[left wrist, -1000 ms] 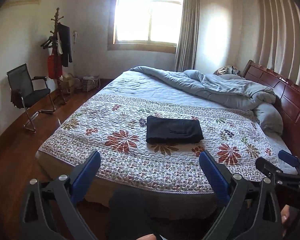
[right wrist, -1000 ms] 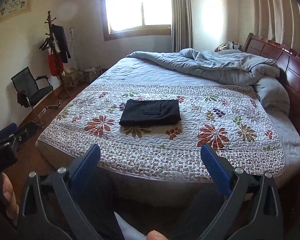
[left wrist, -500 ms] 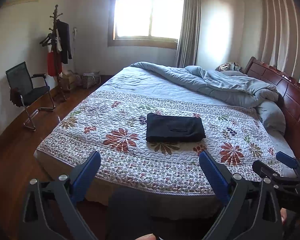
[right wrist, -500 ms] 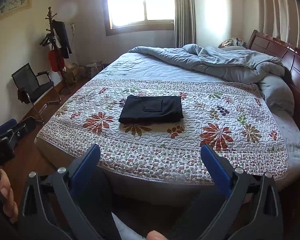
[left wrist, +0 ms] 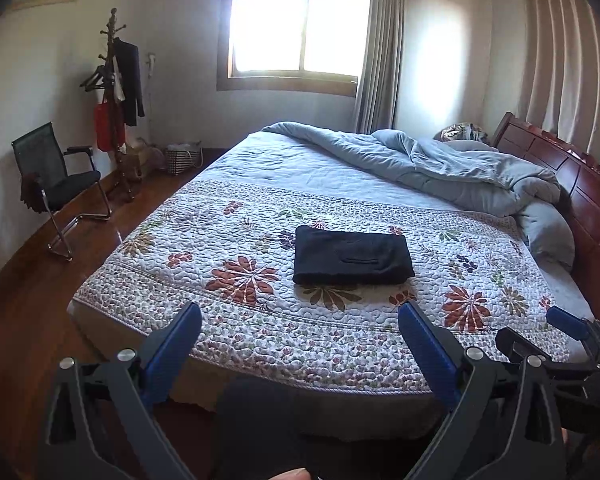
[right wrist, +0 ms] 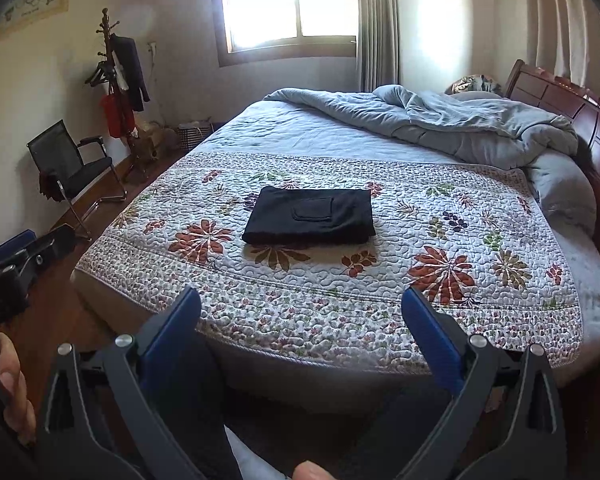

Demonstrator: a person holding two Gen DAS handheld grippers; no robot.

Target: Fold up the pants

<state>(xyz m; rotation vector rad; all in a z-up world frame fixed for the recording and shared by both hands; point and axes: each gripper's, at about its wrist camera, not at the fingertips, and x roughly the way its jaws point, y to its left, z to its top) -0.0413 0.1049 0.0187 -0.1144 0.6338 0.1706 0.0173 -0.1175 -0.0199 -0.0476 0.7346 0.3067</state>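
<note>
At the far left, against the wall, a black chair (left wrist: 56, 176) is seen on the wooden floor, with a coat stand (left wrist: 114, 92) hung with dark and red items just behind it. A basket (left wrist: 184, 156) is set on the floor near the bed's far corner. The bed (left wrist: 260, 376) is covered across its near half by a flowered quilt (left wrist: 228, 248). The pants (left wrist: 350, 256) are laid on this quilt near its middle, folded into a flat black rectangle with a pocket facing up, and are touched by neither gripper. The left gripper (left wrist: 300, 340) is held wide apart, empty, short of the bed's near edge; the right gripper (right wrist: 300, 328) is likewise spread wide and empty, well apart from the pants. Further right, a rumpled blue duvet (left wrist: 460, 172) is heaped toward the wooden headboard (left wrist: 588, 192). A bright window (left wrist: 300, 24) is set in the far wall.
</note>
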